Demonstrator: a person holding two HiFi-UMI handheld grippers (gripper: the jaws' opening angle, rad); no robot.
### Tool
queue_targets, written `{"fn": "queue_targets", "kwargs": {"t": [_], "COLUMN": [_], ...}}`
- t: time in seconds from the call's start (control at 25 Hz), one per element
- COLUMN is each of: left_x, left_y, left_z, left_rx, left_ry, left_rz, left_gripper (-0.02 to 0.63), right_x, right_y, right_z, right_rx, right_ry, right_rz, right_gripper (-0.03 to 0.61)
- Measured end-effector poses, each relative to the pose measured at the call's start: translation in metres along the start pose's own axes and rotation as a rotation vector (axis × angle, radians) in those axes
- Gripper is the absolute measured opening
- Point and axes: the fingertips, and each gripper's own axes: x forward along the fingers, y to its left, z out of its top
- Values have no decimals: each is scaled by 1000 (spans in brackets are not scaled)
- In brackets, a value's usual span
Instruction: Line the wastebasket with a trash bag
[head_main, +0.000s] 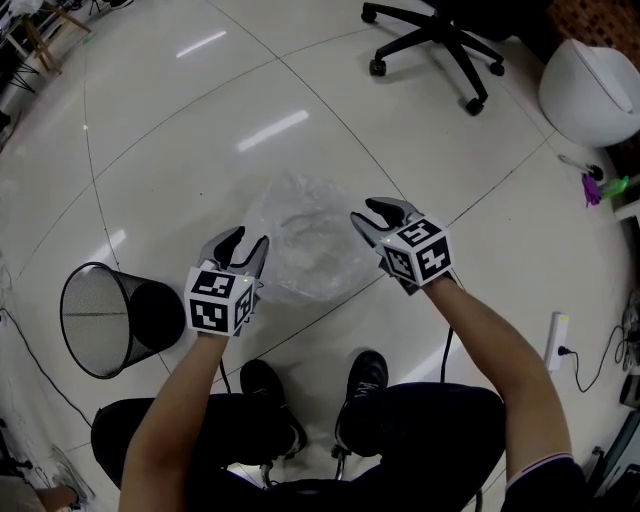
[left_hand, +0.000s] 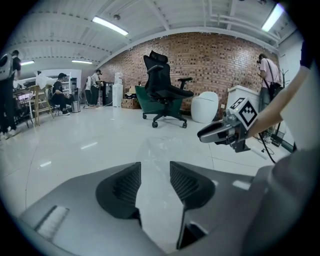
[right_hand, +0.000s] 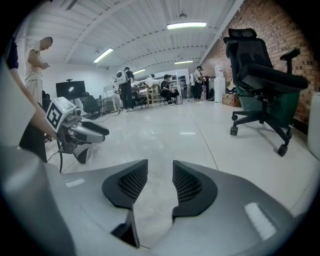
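**Q:** First entry?

**A:** Trash bag (head_main: 300, 235). Thin clear film, crumpled into a loose rounded heap that glints. It lies on the floor (head_main: 180, 120) straight ahead of me, and nothing holds it.

**Q:** The tongs?

**A:** Left tongs (left_hand: 155, 170): jaws apart, dark ribbed pads bare. The bag's film shows through the gap, but nothing presses on it. They sit at the bag's near-left edge. Right tongs (right_hand: 156, 170): jaws apart too, with only floor between them, at the bag's right edge.

**Q:** The wastebasket?

**A:** Wastebasket (head_main: 100, 320). Black wire mesh, round, with a hoop rim, tapering to a narrower base. It is left of the bag and nearer me, well apart from it, and it has no liner. It looks upright, but I cannot be sure from this angle.

**Q:** What about the step in hand?

**A:** I take it to be picking up the bag.
- Each pair of tongs should pinch a single layer at opposite sides of the bag's mouth, not the bunched middle, so the bag opens as it rises.
- The film looks slippery, so I would close firmly and lift slowly.
- I cannot find the hem in the heap.

**Q:** Anything further out?

**A:** The floor is glossy pale tile with thin joints. An office chair (head_main: 440, 35), black and on castors, stands beyond the bag to its right, well apart.
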Motion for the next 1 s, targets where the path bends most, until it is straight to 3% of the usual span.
{"fn": "queue_targets", "kwargs": {"t": [0.24,0.52,0.84,1.0], "left_x": [3,4,-2,-4], "left_y": [-1,-5,-4,-1], "left_z": [-12,-19,-21,-21], "left_rx": [-29,-33,-17,-17], "left_ry": [19,57,74,78], "left_rz": [3,-11,0,3], "left_gripper": [176,156,12,12], "right_x": [17,25,34,33], "right_y": [-13,-26,-16,-8], "right_z": [-26,-52,-54,-46], "right_rx": [60,117,89,66], "right_ry": [55,117,136,117], "right_rz": [9,5,43,65], "right_gripper": [187,187,9,3]}}
